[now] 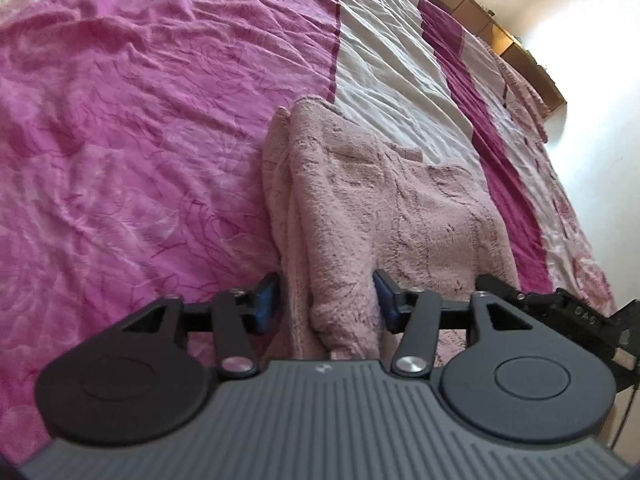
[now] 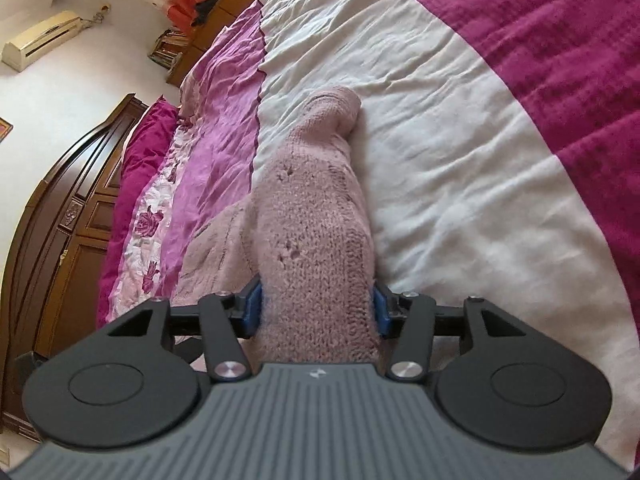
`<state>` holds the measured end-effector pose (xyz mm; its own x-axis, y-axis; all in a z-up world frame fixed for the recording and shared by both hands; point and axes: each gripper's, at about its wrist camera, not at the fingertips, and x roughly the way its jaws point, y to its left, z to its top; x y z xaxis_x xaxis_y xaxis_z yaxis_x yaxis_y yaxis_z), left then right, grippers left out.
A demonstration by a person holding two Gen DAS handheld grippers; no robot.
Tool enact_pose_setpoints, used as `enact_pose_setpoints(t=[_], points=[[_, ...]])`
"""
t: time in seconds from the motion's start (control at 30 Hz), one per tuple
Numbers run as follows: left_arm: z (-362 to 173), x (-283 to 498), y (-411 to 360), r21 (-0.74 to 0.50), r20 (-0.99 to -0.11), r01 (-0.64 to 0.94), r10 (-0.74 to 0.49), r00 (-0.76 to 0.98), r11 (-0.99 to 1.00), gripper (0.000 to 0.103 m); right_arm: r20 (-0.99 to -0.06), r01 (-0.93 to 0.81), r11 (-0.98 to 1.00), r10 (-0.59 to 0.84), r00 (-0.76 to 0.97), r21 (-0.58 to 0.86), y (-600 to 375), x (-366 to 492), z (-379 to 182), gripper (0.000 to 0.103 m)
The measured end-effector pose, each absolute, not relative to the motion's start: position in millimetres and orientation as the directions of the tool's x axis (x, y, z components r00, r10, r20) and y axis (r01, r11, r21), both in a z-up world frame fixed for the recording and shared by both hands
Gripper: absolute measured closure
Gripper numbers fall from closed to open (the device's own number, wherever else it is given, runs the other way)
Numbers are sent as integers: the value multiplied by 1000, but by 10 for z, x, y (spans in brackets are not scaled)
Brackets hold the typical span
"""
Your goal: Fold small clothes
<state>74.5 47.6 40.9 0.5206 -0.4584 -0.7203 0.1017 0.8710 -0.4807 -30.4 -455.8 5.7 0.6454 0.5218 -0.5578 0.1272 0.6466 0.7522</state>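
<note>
A small fuzzy pale-pink knit garment [image 1: 384,200] lies partly folded on the bedspread. My left gripper [image 1: 326,300] stands at its near edge with a bunched fold between the blue pads, jaws wide apart, not pinching. My right gripper [image 2: 318,308] has a thick roll of the same garment [image 2: 316,216] filling the gap between its blue pads, which press its sides. The right gripper's black body shows in the left wrist view [image 1: 560,312] at the garment's right edge.
The bedspread has pink [image 1: 140,140], cream [image 2: 460,160] and magenta [image 2: 560,60] bands. A dark wooden headboard [image 2: 60,220] stands at the left of the right wrist view. A wooden shelf [image 1: 500,32] runs along the far bed edge by a white wall.
</note>
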Motion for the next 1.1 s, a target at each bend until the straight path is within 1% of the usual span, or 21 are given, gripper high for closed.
enact_pose_setpoints(t=[0.1, 0.17, 0.23, 0.3, 0.4, 0.47, 0.5, 0.53, 0.57, 0.67, 0.87, 0.93, 1.03, 1.1], points=[[508, 669, 493, -448, -726, 116, -436, 531, 887, 48, -556, 120, 657, 511, 655, 744, -4553, -374, 162, 40], [571, 595, 501, -419, -731, 131, -419, 539, 899, 47, -558, 100, 681, 497, 665, 725, -4543, -432, 269, 40], [611, 517, 509, -387, -732, 146, -399, 552, 911, 43, -560, 79, 706, 482, 674, 704, -4544, -534, 356, 40], [617, 451, 508, -348, -737, 164, -377, 561, 923, 43, -558, 59, 727, 470, 684, 684, -4537, -639, 417, 40], [540, 436, 511, -264, -762, 181, -320, 563, 947, 36, -569, 18, 766, 460, 682, 642, -4471, -750, 477, 40], [461, 448, 561, -261, -773, 161, -306, 556, 952, 34, -594, -26, 813, 447, 669, 582, -4379, -792, 489, 40], [432, 454, 592, -268, -771, 159, -311, 556, 950, 31, -615, -39, 837, 432, 660, 546, -4328, -799, 479, 40], [409, 460, 617, -266, -770, 157, -308, 558, 951, 26, -634, -45, 852, 423, 647, 522, -4278, -800, 461, 40], [397, 457, 635, -258, -770, 155, -300, 563, 954, 25, -654, -51, 860, 423, 627, 507, -4231, -793, 421, 40], [406, 444, 639, -252, -771, 152, -293, 565, 956, 25, -681, -57, 874, 415, 603, 482, -4123, -815, 317, 40], [519, 333, 596, -222, -773, 144, -264, 576, 964, 26, -671, -57, 879, 402, 623, 474, -4126, -878, 415, 40], [568, 275, 592, -219, -775, 132, -254, 578, 967, 28, -666, -58, 882, 396, 632, 468, -4153, -927, 460, 38], [625, 175, 552, -171, -783, 117, -207, 586, 978, 23, -661, -64, 887, 387, 643, 457, -4151, -1000, 541, 33], [651, 106, 529, -146, -786, 120, -188, 589, 982, 22, -660, -67, 893, 378, 649, 446, -4145, -1063, 582, 31]])
